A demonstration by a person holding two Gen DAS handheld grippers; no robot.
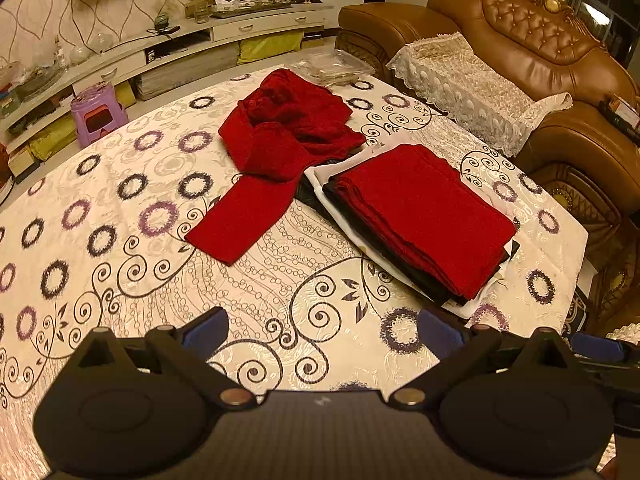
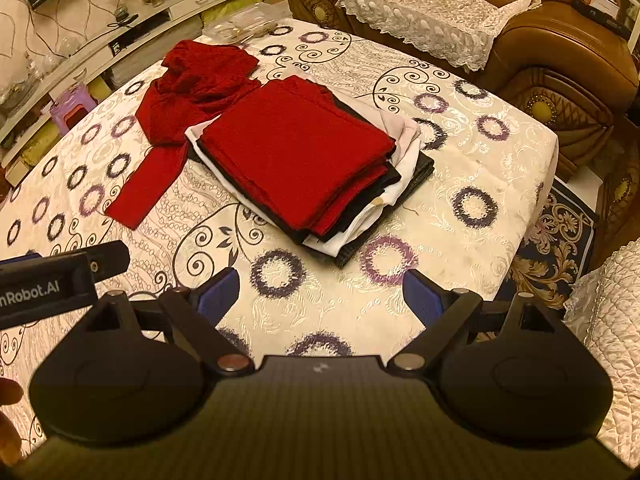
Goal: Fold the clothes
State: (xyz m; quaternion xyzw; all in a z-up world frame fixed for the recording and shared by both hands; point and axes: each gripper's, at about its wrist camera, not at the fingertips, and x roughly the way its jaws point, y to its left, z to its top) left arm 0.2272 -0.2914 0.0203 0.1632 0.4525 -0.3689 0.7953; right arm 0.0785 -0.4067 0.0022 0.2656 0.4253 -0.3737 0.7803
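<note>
Left tool point(image 1: 324, 334): blue pads spread wide, nothing between them, hovering over bare patterned cloth at lower centre of left wrist view. Right tool point(image 2: 320, 292): likewise released and empty, low centre of right wrist view; body of left tool visible at left edge there.

Surface point(image 1: 120, 288): covered in cream cloth with purple and black ring and scroll print.

Crumpled dark red knitted sweater point(image 1: 280, 136): unfolded, bunched in upper centre of left wrist view, one sleeve trailing toward lower left. Touching, possibly overlapping, far-left corner of the stack.

Stack of folded garments point(image 2: 360, 192): white and black layers, topped by flat folded dark red knitted piece point(image 2: 296, 148), centre of right wrist view, right of the sweater.

Step in hand, by judgement: between garments; stack done so far, sweater next and apparently last.

Next move calls for: both tools reaching forward to the sweater, pinching shoulders or hem, dragging clear of the stack, spreading flat on open cloth at lower left before any fold.
</note>
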